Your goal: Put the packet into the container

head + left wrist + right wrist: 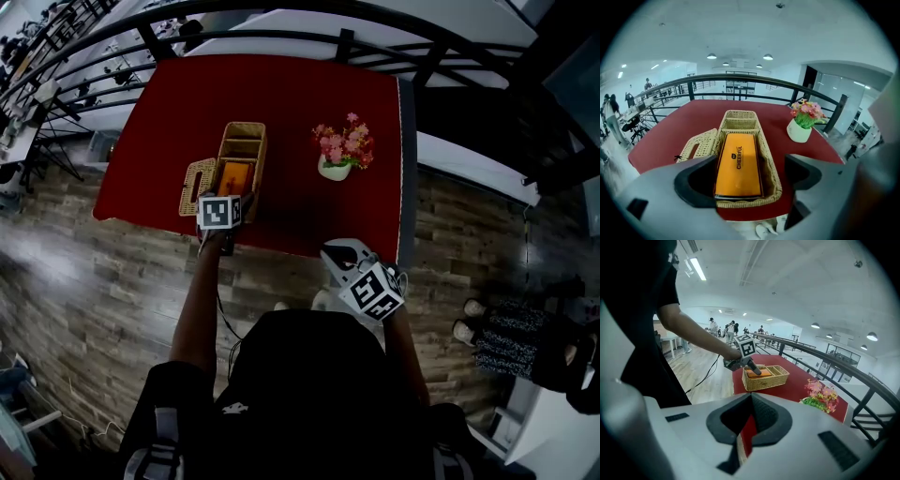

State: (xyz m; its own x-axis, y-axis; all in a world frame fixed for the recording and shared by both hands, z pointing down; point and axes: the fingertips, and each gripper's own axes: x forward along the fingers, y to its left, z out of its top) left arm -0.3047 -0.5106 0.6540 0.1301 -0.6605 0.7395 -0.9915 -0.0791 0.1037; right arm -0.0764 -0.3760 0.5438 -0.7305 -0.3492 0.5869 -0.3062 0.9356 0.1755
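Observation:
An orange packet (pixel 738 164) lies flat in the long compartment of a wicker basket (pixel 740 114) on the red table (pixel 169 122). My left gripper (pixel 749 180) is open, its jaws standing wide on either side of the basket's near end, and the pads do not touch the packet. From the head view, the packet (pixel 235 176) shows inside the basket (pixel 246 131), just beyond the left gripper (pixel 234 202). My right gripper (pixel 749 420) is shut on nothing and sits off the table's near edge (pixel 342 255). It looks towards the basket (pixel 771 379) and the left gripper (pixel 750 364).
The basket's wicker lid (pixel 698 145) leans open at its left side. A white pot of pink flowers (pixel 339 150) stands to the right of the basket. A black railing (pixel 740 79) runs behind the table. Someone's feet (pixel 469 319) are on the wooden floor at right.

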